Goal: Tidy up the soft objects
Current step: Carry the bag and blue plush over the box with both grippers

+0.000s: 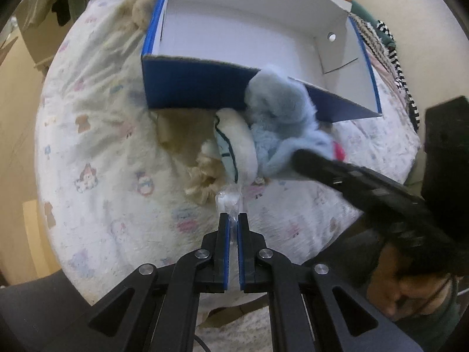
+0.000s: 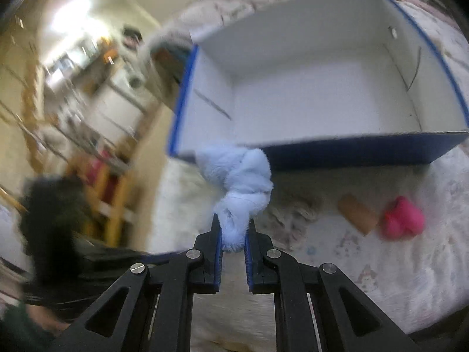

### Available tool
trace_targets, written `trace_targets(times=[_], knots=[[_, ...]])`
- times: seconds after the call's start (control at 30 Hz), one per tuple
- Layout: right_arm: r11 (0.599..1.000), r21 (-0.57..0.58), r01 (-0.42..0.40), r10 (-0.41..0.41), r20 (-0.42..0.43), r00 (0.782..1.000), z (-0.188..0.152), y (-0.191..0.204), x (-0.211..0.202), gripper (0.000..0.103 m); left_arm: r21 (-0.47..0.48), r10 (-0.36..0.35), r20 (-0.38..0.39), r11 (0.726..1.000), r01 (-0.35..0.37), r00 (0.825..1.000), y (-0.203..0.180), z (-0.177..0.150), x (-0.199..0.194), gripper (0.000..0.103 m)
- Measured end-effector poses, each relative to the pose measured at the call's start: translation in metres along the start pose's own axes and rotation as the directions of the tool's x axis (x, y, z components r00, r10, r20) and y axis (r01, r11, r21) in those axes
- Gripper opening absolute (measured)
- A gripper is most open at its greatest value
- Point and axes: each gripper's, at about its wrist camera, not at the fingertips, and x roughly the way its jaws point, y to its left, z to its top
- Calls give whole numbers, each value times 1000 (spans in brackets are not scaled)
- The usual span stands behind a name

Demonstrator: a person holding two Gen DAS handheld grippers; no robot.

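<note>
A blue cardboard box (image 1: 190,85) with a white inside stands open on the bed; it also shows in the right wrist view (image 2: 366,149). My right gripper (image 2: 233,226) is shut on a light blue plush toy (image 2: 243,179) and holds it in front of the box's near wall. In the left wrist view the blue plush (image 1: 281,120) hangs beside a cream plush item (image 1: 237,143). My left gripper (image 1: 233,218) is shut on a clear plastic tag or wrapper (image 1: 230,202) attached to the cream plush. The right gripper's arm (image 1: 366,182) reaches in from the right.
A patterned white blanket (image 1: 102,146) covers the bed. A pink soft object (image 2: 403,217) and a tan flat piece (image 2: 357,212) lie on the blanket right of the blue plush. A beige fringed cloth (image 1: 202,179) lies under the cream plush. Striped fabric (image 1: 401,67) lies at the far right.
</note>
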Motion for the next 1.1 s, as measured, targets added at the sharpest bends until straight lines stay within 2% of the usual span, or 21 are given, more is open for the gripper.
trace_targets(times=[0.13,0.27,0.37,0.47,0.5,0.63,0.83,1.1], knots=[[989,-77,129,-134,-73,988,-6,5,30,14,-8,-48,34,999,48,998,0,0,-15,4],[983,-71,170,-176,-93,980,-4,-7,42,14,-5,-73,75,997,74,994,5,-2,-39,4],[982,-55,181,-186,-88,979,-8,-10,37,14,-11,-67,145,998,70,987,7,1,-66,4],[983,-48,175,-178,-82,981,-11,-13,32,14,-11,28,237,1000,-26,971,3,7,-89,4],[985,-41,165,-168,-75,983,-11,-12,29,14,-12,63,251,998,-62,966,3,8,-93,4],[997,-22,76,-77,-7,997,-11,-5,-6,14,7,118,258,992,-124,959,1,15,-97,4],[999,-33,-23,26,110,994,0,5,-61,14,5,134,265,990,-140,955,-3,27,-96,4],[1000,-21,-4,8,198,980,30,-6,-100,14,29,136,287,988,-151,948,-17,56,-95,4]])
